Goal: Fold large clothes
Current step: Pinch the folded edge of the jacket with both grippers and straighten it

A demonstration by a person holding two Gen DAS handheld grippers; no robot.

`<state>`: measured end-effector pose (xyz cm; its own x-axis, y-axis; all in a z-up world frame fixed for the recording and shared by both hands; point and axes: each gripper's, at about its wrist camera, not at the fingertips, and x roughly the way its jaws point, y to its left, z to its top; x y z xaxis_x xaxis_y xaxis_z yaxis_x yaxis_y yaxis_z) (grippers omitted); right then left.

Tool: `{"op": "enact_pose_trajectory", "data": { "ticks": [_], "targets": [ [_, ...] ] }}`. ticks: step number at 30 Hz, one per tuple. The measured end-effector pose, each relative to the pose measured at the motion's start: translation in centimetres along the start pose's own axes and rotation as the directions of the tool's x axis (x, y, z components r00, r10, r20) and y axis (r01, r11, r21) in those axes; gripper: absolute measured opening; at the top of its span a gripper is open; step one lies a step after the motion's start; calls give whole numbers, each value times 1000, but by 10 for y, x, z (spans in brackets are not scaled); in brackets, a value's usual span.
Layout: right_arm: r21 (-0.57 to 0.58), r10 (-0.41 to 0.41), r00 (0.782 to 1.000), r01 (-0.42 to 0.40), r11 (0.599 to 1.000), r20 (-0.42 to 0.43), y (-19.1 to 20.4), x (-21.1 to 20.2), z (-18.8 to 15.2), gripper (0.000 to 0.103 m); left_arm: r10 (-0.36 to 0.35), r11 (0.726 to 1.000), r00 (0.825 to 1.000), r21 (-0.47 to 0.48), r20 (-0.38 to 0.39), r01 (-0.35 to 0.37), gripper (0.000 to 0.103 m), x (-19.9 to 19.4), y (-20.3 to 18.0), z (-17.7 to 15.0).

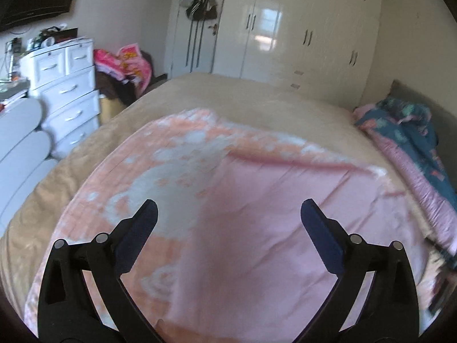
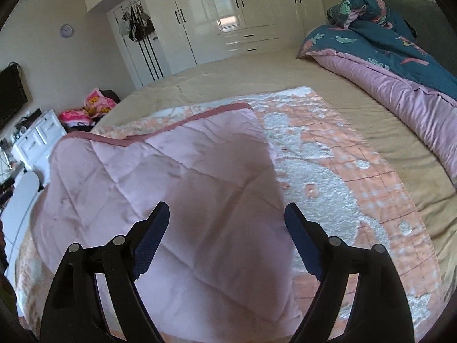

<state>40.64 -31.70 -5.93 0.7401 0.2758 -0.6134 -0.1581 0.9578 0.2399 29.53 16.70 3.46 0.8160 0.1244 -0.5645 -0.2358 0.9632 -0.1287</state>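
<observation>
A large quilted blanket lies on the bed, orange-and-white patterned on one face. Its plain pink underside is folded over the patterned face, with a darker pink trim along the fold's far edge. My left gripper is open and empty above the pink side. My right gripper is open and empty above the pink flap near its right edge.
The bed has a tan sheet. A teal-and-pink duvet is bunched at the headboard. White drawers and a pile of clothes stand beyond the bed. White wardrobes line the far wall.
</observation>
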Motion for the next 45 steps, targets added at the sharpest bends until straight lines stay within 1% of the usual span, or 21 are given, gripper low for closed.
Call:
{"op": "enact_pose_trajectory", "data": {
  "ticks": [1, 2, 3, 5, 7, 8, 10, 12, 13, 14, 15, 16, 17, 19, 21, 23, 27, 31, 34, 40, 45],
  "targets": [
    [-5, -11, 1000, 11, 1000, -5, -1, 3, -1, 82, 37, 999, 999, 7, -9, -37, 94, 4, 8, -8],
    [-8, -23, 1000, 23, 1000, -13, -3, 5, -2, 82, 54, 998, 997, 14, -49, -54, 94, 14, 17, -18],
    [-4, -25, 1000, 25, 1000, -18, -4, 7, -4, 82, 44, 999, 996, 12, -84, -43, 94, 20, 22, -23],
    [11, -18, 999, 19, 1000, -35, -9, 11, -6, 82, -15, 1000, 986, -15, -164, 13, 94, 38, 33, -39],
    [8, -17, 999, 17, 1000, -39, -11, 12, -8, 82, -67, 998, 981, -31, -183, 63, 94, 49, 35, -49],
    [-4, -19, 999, 19, 1000, -42, -11, 13, -9, 82, -95, 995, 973, -35, -212, 90, 94, 57, 34, -54],
    [-38, -38, 998, 37, 999, -42, -7, 14, -13, 81, -98, 995, 968, -30, -232, 94, 94, 65, 30, -58],
    [-73, -42, 998, 39, 997, -37, -2, 14, -16, 70, -121, 993, 968, -37, -222, 115, 93, 68, 29, -58],
    [-89, -61, 998, 59, 994, -28, 2, 15, -17, 65, -121, 993, 968, -35, -218, 117, 82, 69, 29, -57],
    [-90, -70, 997, 68, 994, -22, 2, 15, -17, 50, -125, 992, 970, -27, -210, 123, 70, 70, 28, -56],
    [-85, -68, 997, 66, 994, -20, 3, 16, -18, 42, -135, 991, 971, -24, -199, 132, 40, 70, 25, -55],
    [-81, -61, 998, 60, 995, -19, 4, 17, -18, 31, -123, 992, 974, -13, -189, 122, 26, 70, 22, -55],
    [-86, -61, 998, 60, 994, -11, 6, 16, -18, 23, -100, 994, 979, 19, -179, 105, 21, 69, 16, -54],
    [-125, -79, 997, 82, 989, 24, 15, 10, -17, 18, -56, 995, 987, 69, -151, 68, 12, 65, 4, -51],
    [-137, -89, 994, 97, 986, 68, 21, 1, -13, 17, -24, 993, 994, 116, -107, 36, 10, 60, -8, -44],
    [-104, -80, 991, 91, 990, 103, 20, -6, -6, 16, -10, 991, 998, 135, -65, 19, 10, 55, -14, -34],
    [-92, -101, 987, 113, 989, 128, 21, -8, 10, 16, -32, 995, 998, 97, -51, 37, 10, 59, -13, -15],
    [-49, -116, 990, 121, 991, 81, 14, 12, 26, 16, -14, 995, 997, 96, -70, 20, 10, 76, -16, -7],
    [-63, -161, 986, 164, 984, 44, 15, 31, 35, 16, 9, 995, 997, 95, -77, -2, 10, 84, -20, -7],
    [-60, -208, 978, 206, 977, -33, 13, 68, 29, 16, 8, 998, 993, 57, -116, -1, 12, 98, -14, -14],
    [-37, -216, 975, 215, 976, -51, 9, 81, 22, 17, -10, 999, 992, 39, -122, 15, 13, 104, -8, -16]
  ]
}}
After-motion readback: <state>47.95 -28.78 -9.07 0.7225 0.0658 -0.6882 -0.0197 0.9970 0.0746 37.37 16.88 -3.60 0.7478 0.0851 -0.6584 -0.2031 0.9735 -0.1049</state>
